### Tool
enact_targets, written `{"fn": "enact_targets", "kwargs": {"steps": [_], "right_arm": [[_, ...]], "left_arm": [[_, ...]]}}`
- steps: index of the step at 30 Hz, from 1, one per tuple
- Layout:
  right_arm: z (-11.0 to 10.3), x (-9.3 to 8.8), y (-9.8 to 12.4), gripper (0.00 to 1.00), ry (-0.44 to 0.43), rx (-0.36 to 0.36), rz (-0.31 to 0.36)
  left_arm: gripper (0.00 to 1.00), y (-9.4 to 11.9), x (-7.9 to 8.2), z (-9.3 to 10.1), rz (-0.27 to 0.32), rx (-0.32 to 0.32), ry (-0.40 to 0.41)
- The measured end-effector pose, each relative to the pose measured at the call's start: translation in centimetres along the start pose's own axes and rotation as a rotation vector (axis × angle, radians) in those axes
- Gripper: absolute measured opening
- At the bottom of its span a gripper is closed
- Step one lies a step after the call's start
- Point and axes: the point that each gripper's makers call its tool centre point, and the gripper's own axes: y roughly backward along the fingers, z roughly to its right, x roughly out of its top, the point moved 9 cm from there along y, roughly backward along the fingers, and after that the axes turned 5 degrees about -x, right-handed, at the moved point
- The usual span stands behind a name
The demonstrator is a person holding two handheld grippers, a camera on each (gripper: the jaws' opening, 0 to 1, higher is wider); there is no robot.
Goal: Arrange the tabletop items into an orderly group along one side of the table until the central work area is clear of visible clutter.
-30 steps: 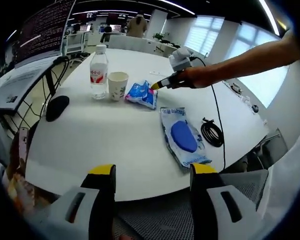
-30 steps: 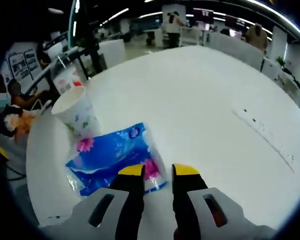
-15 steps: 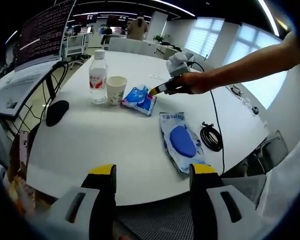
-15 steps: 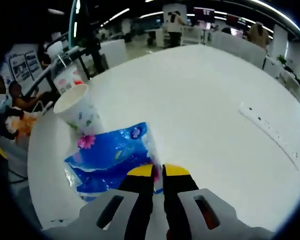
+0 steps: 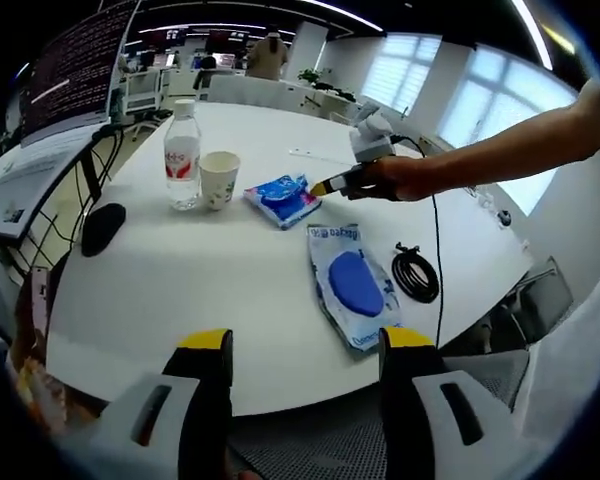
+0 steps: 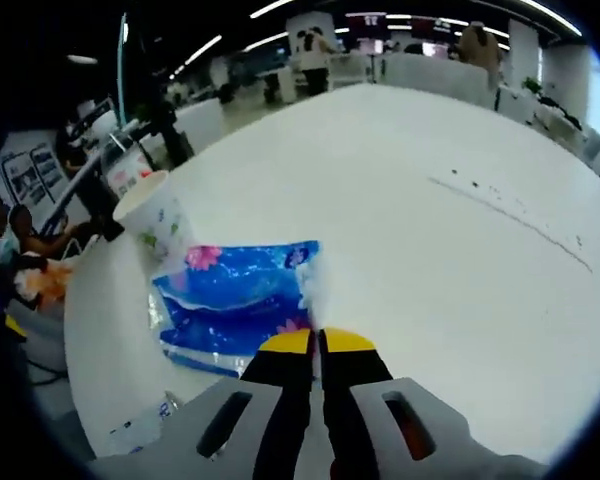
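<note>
- Behind you an open office surrounded the white round table (image 5: 210,300).
- Your right gripper (image 6: 315,342) had its yellow-tipped jaws pinched together on the edge of the blue floral plastic tissue pack (image 6: 242,300); slide it gently, low to the tabletop, so the thin seam does not slip free.
- That pack lay just beside the flowered paper cup (image 6: 152,220), with the clear water bottle (image 5: 181,155) next along.
- Your left gripper (image 5: 298,343) hung spread wide, holding nothing, near the table's edge.
- Well apart, the blue-lidded wet-wipe pouch (image 5: 352,283) and coiled black cable (image 5: 414,273) waited.
</note>
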Motion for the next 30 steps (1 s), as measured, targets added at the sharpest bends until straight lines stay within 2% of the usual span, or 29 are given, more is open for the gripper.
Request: {"fn": "enact_targets", "kwargs": {"steps": [6,9,19,25,30], "right_arm": [[0.9,-0.7,1.2,0.0,-0.07,-0.031,0.024],[1.9,-1.1,2.1,0.0,-0.131,-0.071,0.047],[5.0,-2.6,5.5,0.0,-0.257,-0.144,0.116],[7.4,-4.5,7.9,0.0,-0.371,-0.214,0.147],[9.2,-6.3,9.5,0.0,-0.425,-0.258,0.15]], "left_arm": [[0.59,-0.1,0.0,0.2,-0.002,-0.008,-0.009],[0.59,-0.2,-0.1,0.4,-0.002,-0.011,-0.009],[0.59,-0.4,-0.1,0.7,0.003,-0.021,-0.009],[0.59,-0.7,0.1,0.9,0.007,-0.03,-0.017],[0.59,-0.9,0.2,1.0,0.003,-0.037,-0.023]]}}
